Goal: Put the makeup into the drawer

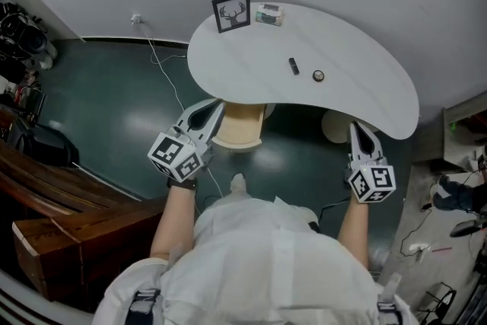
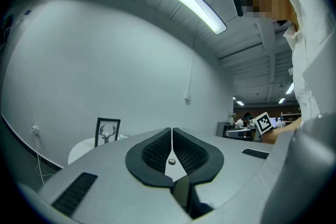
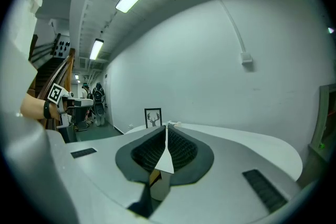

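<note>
A black makeup tube (image 1: 294, 66) and a small round compact (image 1: 318, 75) lie near the middle of the white curved table (image 1: 365, 80). Under the table's front edge a tan drawer (image 1: 240, 125) stands pulled out. My left gripper (image 1: 217, 107) hovers at the drawer's left side, jaws pressed together with nothing between them (image 2: 171, 131). My right gripper (image 1: 354, 125) sits below the table's right front edge, also shut and empty (image 3: 166, 128). Both are short of the makeup.
A framed deer picture (image 1: 231, 12) and a small box (image 1: 268, 14) stand at the table's back edge. A white cable (image 1: 163, 65) trails over the green floor. Wooden furniture (image 1: 61, 224) is at the left, clutter (image 1: 456, 194) at the right.
</note>
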`<state>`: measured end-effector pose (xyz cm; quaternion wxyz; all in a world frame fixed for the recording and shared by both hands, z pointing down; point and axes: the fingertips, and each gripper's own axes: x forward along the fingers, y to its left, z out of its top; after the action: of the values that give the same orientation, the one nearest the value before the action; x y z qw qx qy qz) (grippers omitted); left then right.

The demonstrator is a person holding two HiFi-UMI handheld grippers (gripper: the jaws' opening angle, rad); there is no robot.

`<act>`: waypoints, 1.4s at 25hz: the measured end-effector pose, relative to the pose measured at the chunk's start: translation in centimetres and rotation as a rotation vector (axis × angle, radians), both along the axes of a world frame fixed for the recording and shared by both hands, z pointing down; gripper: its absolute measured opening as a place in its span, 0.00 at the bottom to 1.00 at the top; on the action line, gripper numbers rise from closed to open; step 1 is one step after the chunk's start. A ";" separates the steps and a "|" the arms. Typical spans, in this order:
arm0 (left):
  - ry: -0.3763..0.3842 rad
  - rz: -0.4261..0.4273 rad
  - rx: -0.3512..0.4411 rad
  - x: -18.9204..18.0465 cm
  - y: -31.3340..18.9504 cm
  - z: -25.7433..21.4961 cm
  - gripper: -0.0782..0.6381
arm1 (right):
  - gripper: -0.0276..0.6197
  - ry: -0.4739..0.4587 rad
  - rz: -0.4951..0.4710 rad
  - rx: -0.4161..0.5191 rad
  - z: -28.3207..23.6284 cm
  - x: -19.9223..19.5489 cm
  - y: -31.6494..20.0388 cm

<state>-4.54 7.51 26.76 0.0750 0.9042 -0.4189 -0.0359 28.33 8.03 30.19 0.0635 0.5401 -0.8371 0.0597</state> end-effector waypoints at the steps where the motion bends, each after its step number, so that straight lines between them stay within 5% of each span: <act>1: -0.003 0.004 0.003 -0.6 -0.8 -0.1 0.14 | 0.06 -0.002 -0.001 -0.001 0.0 -0.8 -0.8; 9: -0.007 0.017 0.022 -5.5 -5.9 -0.7 0.14 | 0.06 0.003 -0.034 -0.030 1.0 -7.5 -6.0; 16: 0.012 0.057 -0.020 -6.1 -8.3 1.9 0.14 | 0.06 0.038 -0.087 -0.074 2.7 -11.6 -9.6; 35: 0.004 0.035 -0.143 -0.8 -16.7 8.2 0.14 | 0.12 0.087 -0.215 -0.257 11.0 -11.1 -19.9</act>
<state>-5.30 -9.22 34.97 0.1408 0.9036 -0.4045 -0.0066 17.19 -11.91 41.16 0.1742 0.4370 -0.8719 0.1358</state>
